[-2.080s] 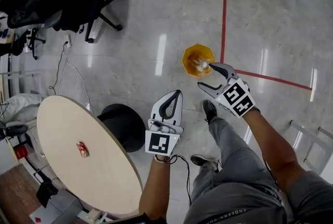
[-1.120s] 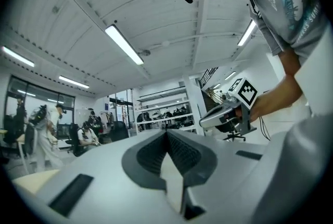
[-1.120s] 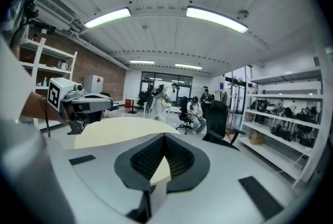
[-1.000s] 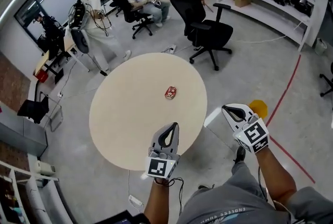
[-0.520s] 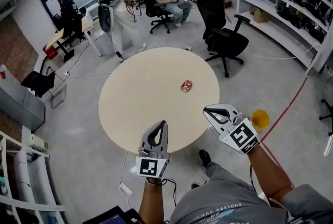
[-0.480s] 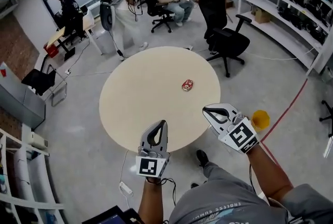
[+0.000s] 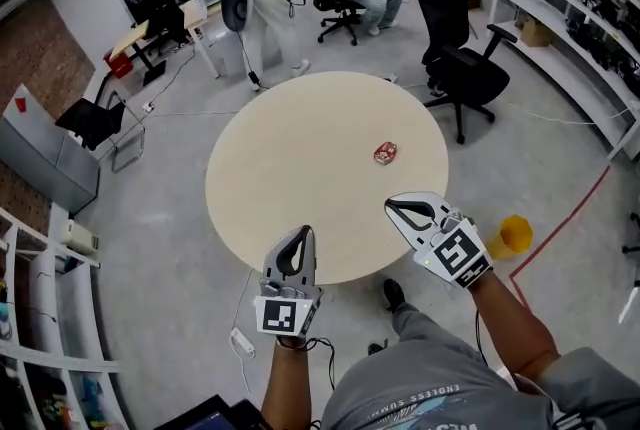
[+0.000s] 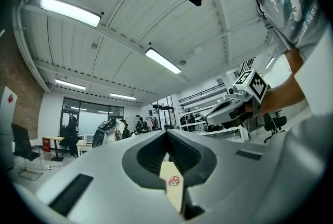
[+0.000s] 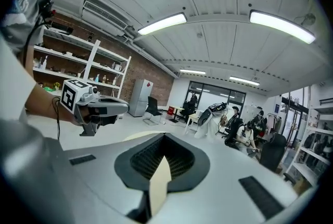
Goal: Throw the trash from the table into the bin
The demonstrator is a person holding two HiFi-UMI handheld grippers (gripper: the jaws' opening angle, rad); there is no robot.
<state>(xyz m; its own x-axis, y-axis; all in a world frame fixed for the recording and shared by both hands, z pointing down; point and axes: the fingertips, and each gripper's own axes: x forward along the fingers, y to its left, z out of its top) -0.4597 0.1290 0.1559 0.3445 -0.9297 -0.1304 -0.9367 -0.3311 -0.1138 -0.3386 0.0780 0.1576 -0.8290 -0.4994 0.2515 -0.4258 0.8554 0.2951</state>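
Looking down on a round beige counter [image 7: 280, 148], I hold both tools at its near edge. My left hand-held gripper [image 7: 300, 236] is clenched and empty, and so is my right hand-held gripper [image 7: 393, 207]. The trash, a small red wrapper [image 7: 385, 153], lies on the counter beyond the right one. A yellow bin [image 7: 513, 235] stands on the floor at right.

Table seen from above
A packet [image 7: 385, 153] is set right of centre on the round table [image 7: 290, 168]; the bin [image 7: 513, 235] is placed on the floor by its near right edge.
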